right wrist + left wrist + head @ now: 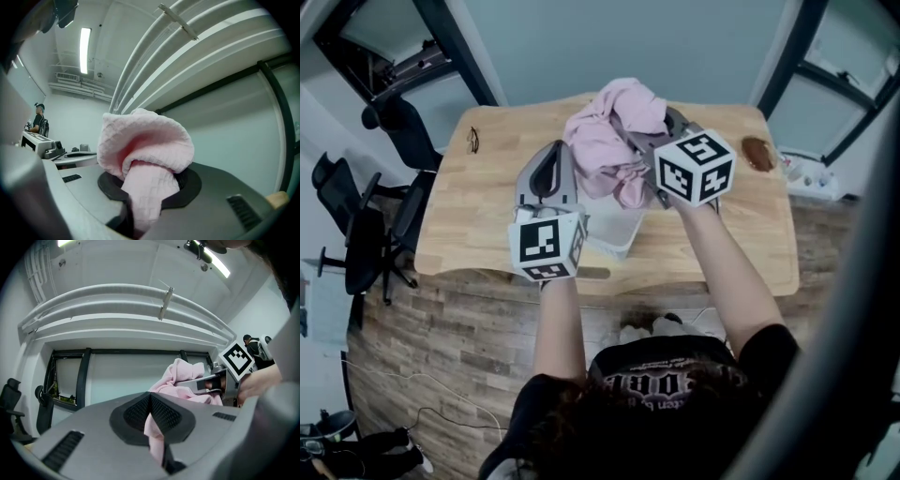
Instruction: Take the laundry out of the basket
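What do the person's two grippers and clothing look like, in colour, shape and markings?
The left gripper and the right gripper have smooth grey, rounded bodies with dark ribbed pads. Each carries a white cube with black square markers. The person wears a black short-sleeved T-shirt with a pale print.

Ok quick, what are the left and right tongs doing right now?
Left tongs: closed on the pink cloth.
Right tongs: closed on the same pink cloth.
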The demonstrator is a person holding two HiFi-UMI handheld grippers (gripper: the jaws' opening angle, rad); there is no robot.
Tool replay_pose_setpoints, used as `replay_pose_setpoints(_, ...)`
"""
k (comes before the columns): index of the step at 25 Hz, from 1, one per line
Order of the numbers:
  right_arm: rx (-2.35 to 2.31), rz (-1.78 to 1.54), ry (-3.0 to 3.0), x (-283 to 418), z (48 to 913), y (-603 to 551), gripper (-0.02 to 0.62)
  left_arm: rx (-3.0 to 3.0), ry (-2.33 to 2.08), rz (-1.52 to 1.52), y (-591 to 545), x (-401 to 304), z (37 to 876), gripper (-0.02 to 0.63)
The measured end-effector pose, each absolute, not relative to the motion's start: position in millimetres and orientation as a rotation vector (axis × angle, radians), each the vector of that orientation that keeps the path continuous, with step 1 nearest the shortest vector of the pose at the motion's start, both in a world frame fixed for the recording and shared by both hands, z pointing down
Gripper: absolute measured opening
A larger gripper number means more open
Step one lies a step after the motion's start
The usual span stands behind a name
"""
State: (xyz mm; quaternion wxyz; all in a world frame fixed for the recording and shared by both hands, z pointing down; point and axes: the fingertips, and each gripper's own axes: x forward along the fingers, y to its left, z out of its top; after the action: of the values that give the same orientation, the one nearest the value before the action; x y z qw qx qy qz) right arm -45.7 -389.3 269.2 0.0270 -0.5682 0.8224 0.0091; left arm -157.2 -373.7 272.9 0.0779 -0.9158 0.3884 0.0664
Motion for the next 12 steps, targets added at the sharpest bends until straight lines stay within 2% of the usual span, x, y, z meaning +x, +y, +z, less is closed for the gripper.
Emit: replay_pose_setpoints(12, -1.879, 0.112, 2.408, 27, 239, -335, 0.138, -2.803, 0.993, 0.240, -334, -88, 262, -0.003)
